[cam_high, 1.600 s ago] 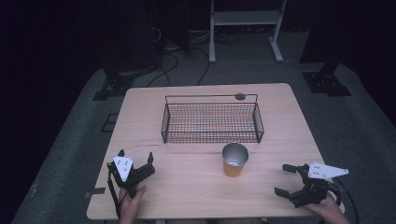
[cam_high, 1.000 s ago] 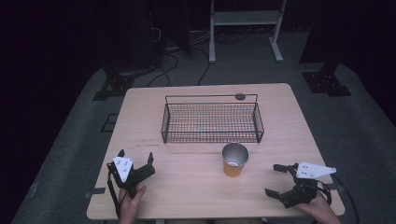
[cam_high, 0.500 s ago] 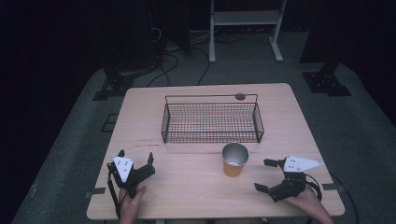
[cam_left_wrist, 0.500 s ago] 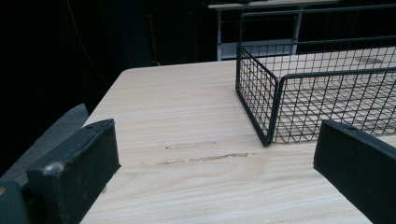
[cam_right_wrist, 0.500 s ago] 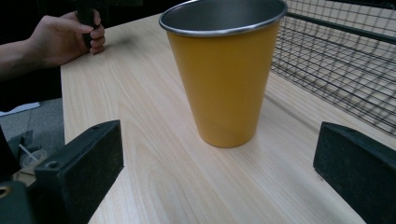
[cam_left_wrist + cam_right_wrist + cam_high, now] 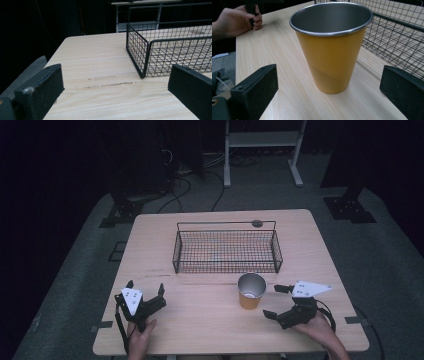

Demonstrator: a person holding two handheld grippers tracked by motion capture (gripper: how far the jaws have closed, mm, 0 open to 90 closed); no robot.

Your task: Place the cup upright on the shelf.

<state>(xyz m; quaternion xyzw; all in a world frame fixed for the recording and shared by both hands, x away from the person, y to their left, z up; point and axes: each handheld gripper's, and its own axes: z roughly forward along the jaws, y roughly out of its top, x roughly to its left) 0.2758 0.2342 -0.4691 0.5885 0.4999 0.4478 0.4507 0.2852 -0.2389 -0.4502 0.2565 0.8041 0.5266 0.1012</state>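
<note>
A yellow cup (image 6: 250,291) with a steel inside stands upright on the wooden table (image 6: 210,330), just in front of the black wire basket (image 6: 226,248). My right gripper (image 6: 277,301) is open a short way to the cup's right, jaws pointing at it. In the right gripper view the cup (image 6: 331,45) stands ahead of the two spread jaws, apart from them. Near the table's front left, my left gripper (image 6: 145,291) is open with nothing in it. The left gripper view looks past its jaws at the basket's near corner (image 6: 143,57).
A small dark round thing (image 6: 257,223) lies on the table behind the basket. The basket holds nothing I can see. A white metal stand (image 6: 260,150) and cables (image 6: 185,175) are on the floor beyond the table. The person's other hand (image 6: 237,21) shows in the right gripper view.
My right gripper has moved left along the front of the table toward the cup, staying open. The left gripper, cup and basket have stayed put.
</note>
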